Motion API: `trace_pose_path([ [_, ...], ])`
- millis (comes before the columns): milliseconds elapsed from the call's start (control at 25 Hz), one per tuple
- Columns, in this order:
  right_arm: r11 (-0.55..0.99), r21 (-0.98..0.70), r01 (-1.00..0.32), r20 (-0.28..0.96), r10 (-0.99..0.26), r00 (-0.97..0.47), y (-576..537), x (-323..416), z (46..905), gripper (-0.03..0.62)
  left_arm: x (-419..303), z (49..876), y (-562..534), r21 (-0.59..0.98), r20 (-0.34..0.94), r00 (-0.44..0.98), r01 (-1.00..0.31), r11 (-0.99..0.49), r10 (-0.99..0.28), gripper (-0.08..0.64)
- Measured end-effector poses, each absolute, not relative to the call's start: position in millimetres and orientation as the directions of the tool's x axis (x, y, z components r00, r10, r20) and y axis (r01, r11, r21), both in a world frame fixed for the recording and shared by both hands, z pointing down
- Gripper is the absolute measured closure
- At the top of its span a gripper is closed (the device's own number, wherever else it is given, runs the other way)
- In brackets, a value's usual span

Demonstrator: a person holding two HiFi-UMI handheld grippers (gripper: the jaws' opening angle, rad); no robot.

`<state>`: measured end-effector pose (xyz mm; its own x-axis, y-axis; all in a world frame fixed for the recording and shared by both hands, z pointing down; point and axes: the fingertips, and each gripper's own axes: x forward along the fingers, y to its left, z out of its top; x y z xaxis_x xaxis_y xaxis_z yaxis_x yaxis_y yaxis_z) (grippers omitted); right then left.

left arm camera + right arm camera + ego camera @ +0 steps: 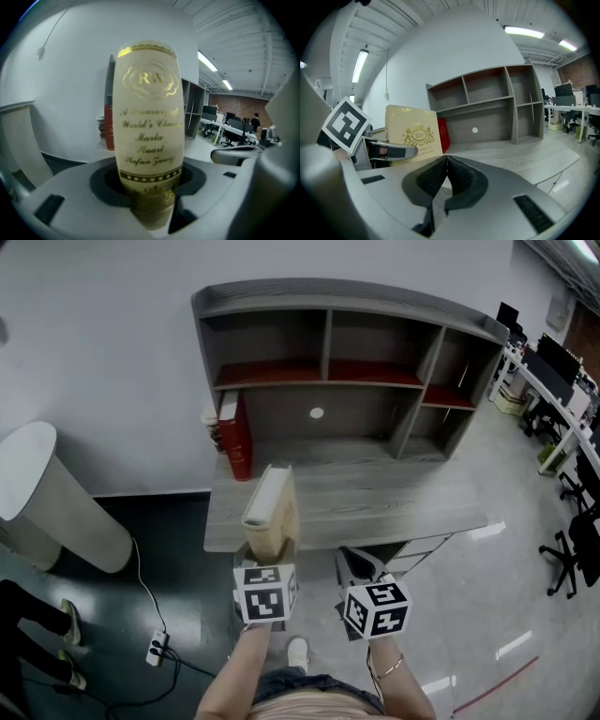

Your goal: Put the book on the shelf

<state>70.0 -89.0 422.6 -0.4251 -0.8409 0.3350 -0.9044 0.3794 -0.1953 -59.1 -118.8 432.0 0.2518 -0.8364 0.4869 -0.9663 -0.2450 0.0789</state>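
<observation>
A: Two grippers, one load. Left gripper (149, 187) clamped on the foot of the cream book (270, 507), spine facing its camera, upright above the jaws. Right gripper (446, 161) pinched together on nothing, just to the right of the loaded one.

B: Any trouble to expect from such a hold?

A: Plausibly. Gripped only at the bottom edge, hence probably top-heavy; could lever sideways or slip out between the pads on a fast swing or a sudden stop.

B: And ahead of the jaws?

A: Bare desk (375, 502) straight ahead and lower; beyond it the shelf (326, 338), well apart from the book for now. Nothing between the jaws and the open bays. Ahead and to the left, though, a red book (234, 437) standing at the end of the lowest bay, with a small stack (210, 416) just outside it, too blurred to name.

B: So a risk of knocking those?

A: Only with a slot chosen hard against them: might clip the red book with a corner and topple it, or catch the bay's upper board with the tall cover. Far left of the left gripper, a pale column (52, 493) and a power strip (156, 649) on the floor; far right of the right one, office chairs (574, 554). None in the path.
</observation>
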Motion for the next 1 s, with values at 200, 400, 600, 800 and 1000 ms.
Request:
trace_pose_path([
  [200, 0.363, -0.197, -0.911, 0.339, -0.846, -0.411, -131.1, 63.7, 423.1, 0.583, -69.6, 436.5, -161.9, 0.078, 0.486, 0.236, -0.971, -0.227, -0.841, 0.333],
  [400, 0.358, -0.195, -0.913, 0.35, -0.845, -0.405, -164.6, 60.0, 426.9, 0.583, -73.7, 438.9, -202.9, 0.062, 0.486, 0.208, -0.977, -0.204, -0.849, 0.333],
  [600, 0.368, -0.2, -0.908, 0.37, -0.83, -0.418, -199.7, 59.5, 437.2, 0.583, -70.0, 451.0, -243.2, 0.074, 0.494, 0.187, -0.982, -0.174, -0.849, 0.333],
  [800, 0.407, -0.202, -0.891, 0.375, -0.808, -0.454, -250.9, 56.0, 439.7, 0.583, -68.6, 466.2, -294.8, 0.068, 0.503, 0.145, -0.989, -0.128, -0.852, 0.333],
  [1000, 0.438, -0.195, -0.878, 0.394, -0.784, -0.479, -299.1, 57.3, 443.6, 0.583, -65.1, 476.6, -345.3, 0.043, 0.507, 0.091, -0.996, -0.08, -0.857, 0.333],
])
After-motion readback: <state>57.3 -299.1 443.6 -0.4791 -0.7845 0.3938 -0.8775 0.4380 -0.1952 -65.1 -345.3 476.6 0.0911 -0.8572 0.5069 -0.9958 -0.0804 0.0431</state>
